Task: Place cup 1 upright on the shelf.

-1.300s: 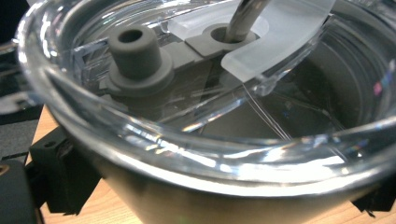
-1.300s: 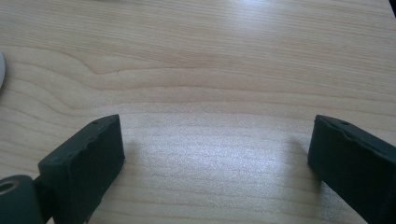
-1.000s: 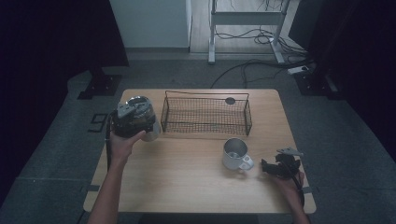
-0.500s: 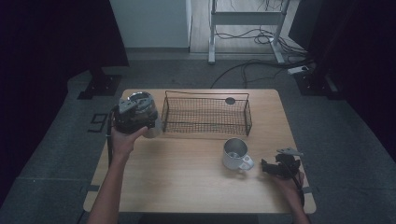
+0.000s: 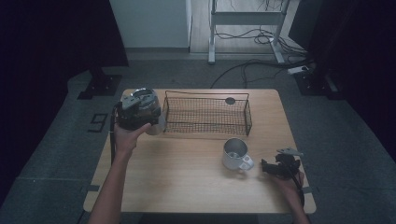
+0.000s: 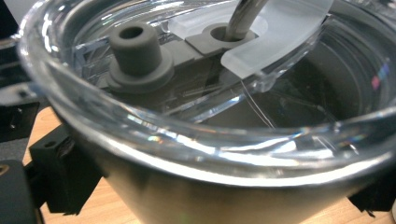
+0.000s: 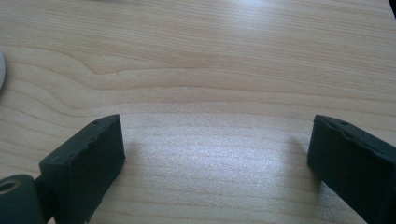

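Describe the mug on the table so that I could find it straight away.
On the wooden table, look just in front of the black wire basket, toward its right end. The mug stands there upright, pale with a side handle; unlike the lidded tumbler held at left, it is open-topped and untouched.

Table layout, left to right

Tumbler (image 5: 148,108) sits just left of the basket (image 5: 205,114) at the table (image 5: 187,186) back; mug (image 5: 235,154) in front of the basket, right gripper (image 5: 271,167) beside it.

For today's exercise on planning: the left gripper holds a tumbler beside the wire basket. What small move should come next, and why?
Probably carry the tumbler rightward over the basket rim. The left gripper grips it just left of the basket, raised off the table, and the basket looks empty. The right gripper rests open.
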